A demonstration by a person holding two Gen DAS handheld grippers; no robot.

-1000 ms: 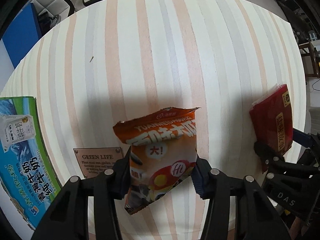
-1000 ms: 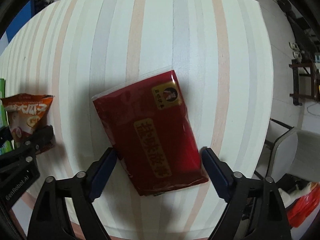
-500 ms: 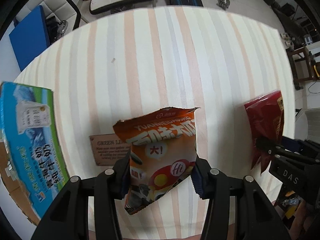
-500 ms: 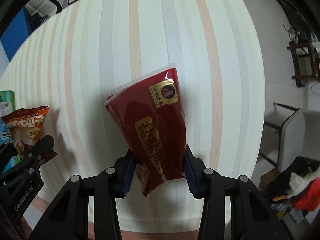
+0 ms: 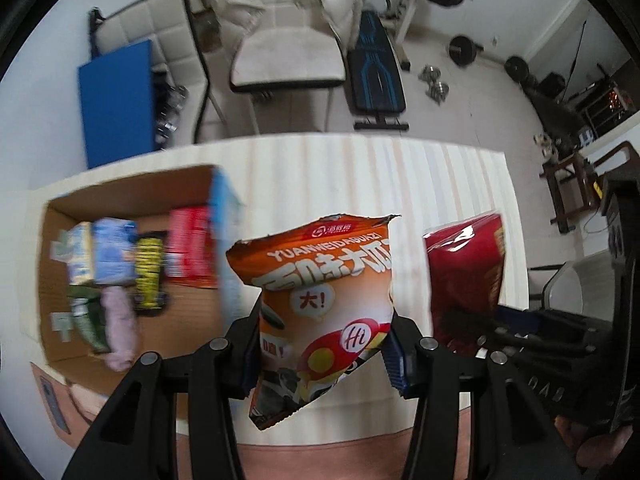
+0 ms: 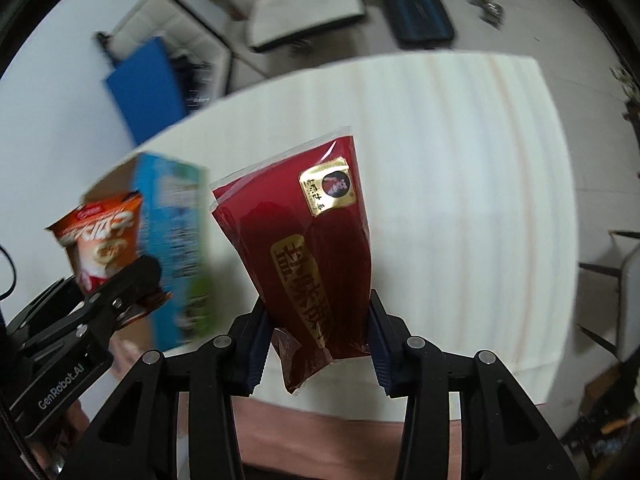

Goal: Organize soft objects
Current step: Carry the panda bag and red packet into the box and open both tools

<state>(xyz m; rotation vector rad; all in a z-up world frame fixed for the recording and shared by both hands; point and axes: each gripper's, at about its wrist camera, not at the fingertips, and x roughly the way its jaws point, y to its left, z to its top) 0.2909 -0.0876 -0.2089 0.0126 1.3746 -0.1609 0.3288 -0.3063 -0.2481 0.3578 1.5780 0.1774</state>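
Near the table's [image 5: 440, 184] left edge stands an open cardboard box [image 5: 132, 196], packets blurred inside; a second ago only its printed side showed. Just right of it, the left gripper [image 5: 324, 344] pinches the orange snack bag [image 5: 324, 300] by its lower part, long axis upright, torn top pointing up and away. A second ago the bag hung low over the striped top; it is now lifted well above it. Further right, the right gripper [image 6: 316, 336], spread a second ago, clamps the red pouch [image 6: 300, 240] at its lower end. The pouch is raised off the table and leans slightly right, its gold label [image 6: 328, 192] uppermost.
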